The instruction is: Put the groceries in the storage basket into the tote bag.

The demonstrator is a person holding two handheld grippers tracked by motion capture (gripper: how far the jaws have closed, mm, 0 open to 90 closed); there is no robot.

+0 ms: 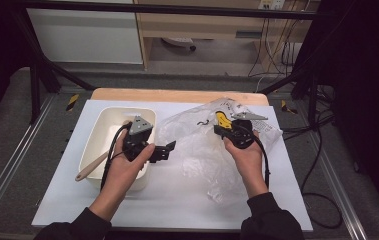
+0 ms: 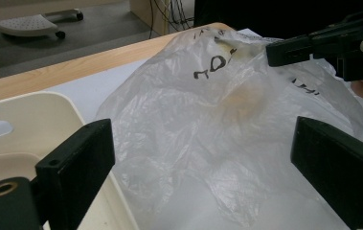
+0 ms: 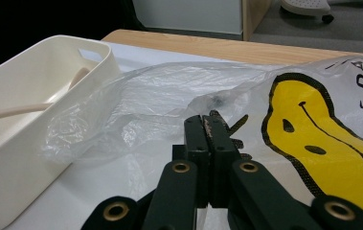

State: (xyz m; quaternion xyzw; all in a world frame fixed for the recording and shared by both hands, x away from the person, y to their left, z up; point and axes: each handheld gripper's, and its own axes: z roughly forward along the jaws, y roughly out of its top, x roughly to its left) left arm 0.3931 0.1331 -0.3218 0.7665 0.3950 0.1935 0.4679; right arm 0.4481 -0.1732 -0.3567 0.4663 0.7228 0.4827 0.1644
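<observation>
While things sit like this:
surface: white sheet [image 1: 177,200] is laid over a wooden table [image 1: 177,95]
room: grey floor [image 1: 217,55] is seen behind
left gripper [image 1: 164,151]: released
right gripper [image 1: 222,126]: clenched on plastic bag [image 1: 197,150]

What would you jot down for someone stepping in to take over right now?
Left gripper: jaws open, nothing between them, beside the cream bin.
Right gripper: jaws shut, apparently pinching the clear plastic bag with the yellow smiley face.
A pale utensil lies in the bin, handle over its rim.
The bag lies spread on the white mat, beside the bin.
Left: probably regrip the bag with the free gripper.
</observation>
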